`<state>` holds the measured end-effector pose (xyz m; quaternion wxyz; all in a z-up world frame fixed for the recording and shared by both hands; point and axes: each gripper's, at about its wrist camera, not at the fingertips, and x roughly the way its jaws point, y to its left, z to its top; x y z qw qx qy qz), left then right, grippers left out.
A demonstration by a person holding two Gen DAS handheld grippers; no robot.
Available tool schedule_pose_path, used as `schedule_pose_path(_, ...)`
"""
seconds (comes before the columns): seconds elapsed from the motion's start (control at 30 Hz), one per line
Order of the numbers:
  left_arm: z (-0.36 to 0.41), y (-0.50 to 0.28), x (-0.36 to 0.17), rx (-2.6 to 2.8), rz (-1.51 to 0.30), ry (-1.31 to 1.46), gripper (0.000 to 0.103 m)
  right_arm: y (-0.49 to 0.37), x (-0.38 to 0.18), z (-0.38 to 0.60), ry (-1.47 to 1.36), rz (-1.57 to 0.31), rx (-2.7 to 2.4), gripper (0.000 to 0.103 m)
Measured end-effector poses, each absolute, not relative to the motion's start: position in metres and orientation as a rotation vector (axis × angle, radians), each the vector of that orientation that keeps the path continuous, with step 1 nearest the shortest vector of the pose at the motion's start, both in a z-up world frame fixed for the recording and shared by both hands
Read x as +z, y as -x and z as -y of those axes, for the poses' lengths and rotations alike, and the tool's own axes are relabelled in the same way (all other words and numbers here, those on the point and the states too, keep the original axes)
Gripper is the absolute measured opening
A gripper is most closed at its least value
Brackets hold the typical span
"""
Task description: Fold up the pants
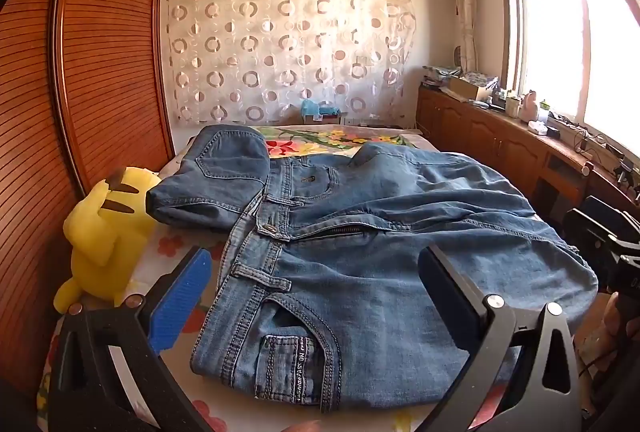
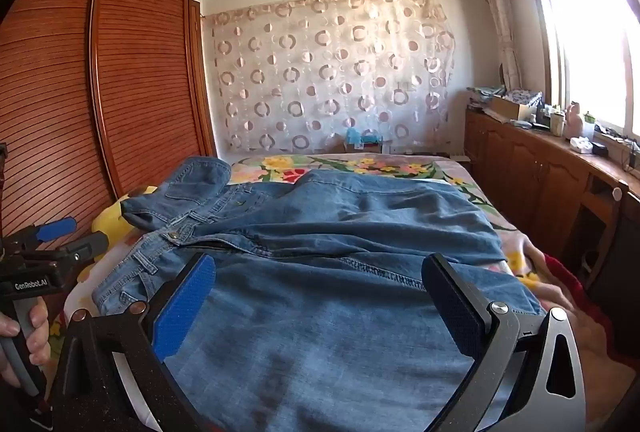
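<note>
On my left wrist camera the left gripper point(image 1: 316, 296) hangs over the jeans point(image 1: 360, 240) with its fingers spread wide, nothing between the pads; the jeans lie on the bed point(image 1: 176, 252), a yellow plush toy point(image 1: 108, 232) just beside them

On my right wrist camera the right gripper point(image 2: 320, 304) hovers over the leg fabric, fingers equally wide apart and empty
</note>
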<state>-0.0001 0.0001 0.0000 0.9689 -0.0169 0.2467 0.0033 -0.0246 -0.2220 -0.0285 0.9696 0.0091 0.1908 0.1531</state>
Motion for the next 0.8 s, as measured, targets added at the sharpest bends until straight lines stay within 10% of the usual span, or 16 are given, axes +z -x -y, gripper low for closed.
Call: schedule_pose_path(0.8, 0.010, 0.002, -0.003, 0.005, -0.491, 0.022, 0.103, 0.025, -0.027, 0.218, -0.023, -0.385, 0.309, 0.103)
